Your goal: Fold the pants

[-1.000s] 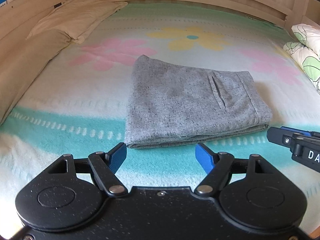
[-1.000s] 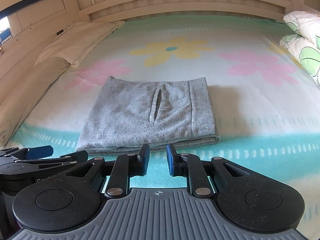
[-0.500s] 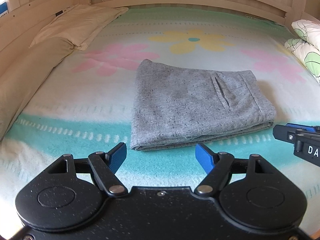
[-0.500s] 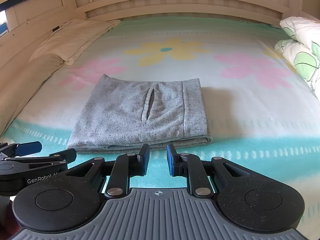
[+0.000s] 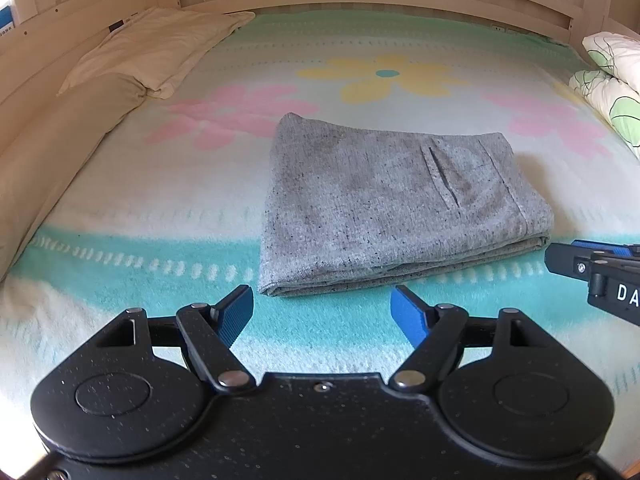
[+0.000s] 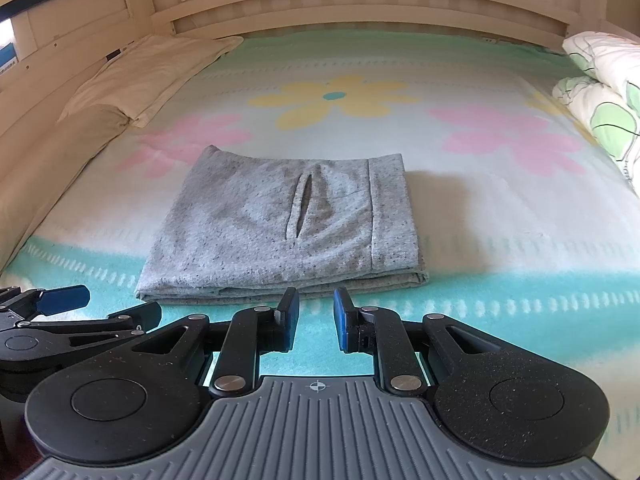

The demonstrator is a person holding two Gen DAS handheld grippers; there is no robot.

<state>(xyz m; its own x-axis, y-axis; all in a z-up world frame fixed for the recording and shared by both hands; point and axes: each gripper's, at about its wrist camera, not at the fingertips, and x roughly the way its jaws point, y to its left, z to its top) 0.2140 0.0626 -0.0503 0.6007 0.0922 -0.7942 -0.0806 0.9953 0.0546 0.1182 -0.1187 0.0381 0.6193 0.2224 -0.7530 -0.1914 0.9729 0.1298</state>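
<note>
On fleecy blanket point(image 6: 500, 216), speckled grey knit pants point(image 6: 280, 224) lie folded, seemingly square; both tongs apart.

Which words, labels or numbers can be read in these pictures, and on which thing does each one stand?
"DA": white letters on the body of the right gripper, cut off by the picture's edge in the left wrist view.
A blue sign by the bed frame at the far left carries print that is too small to read.
The folded grey pants, the flowered blanket and the left gripper show no readable text.
</note>
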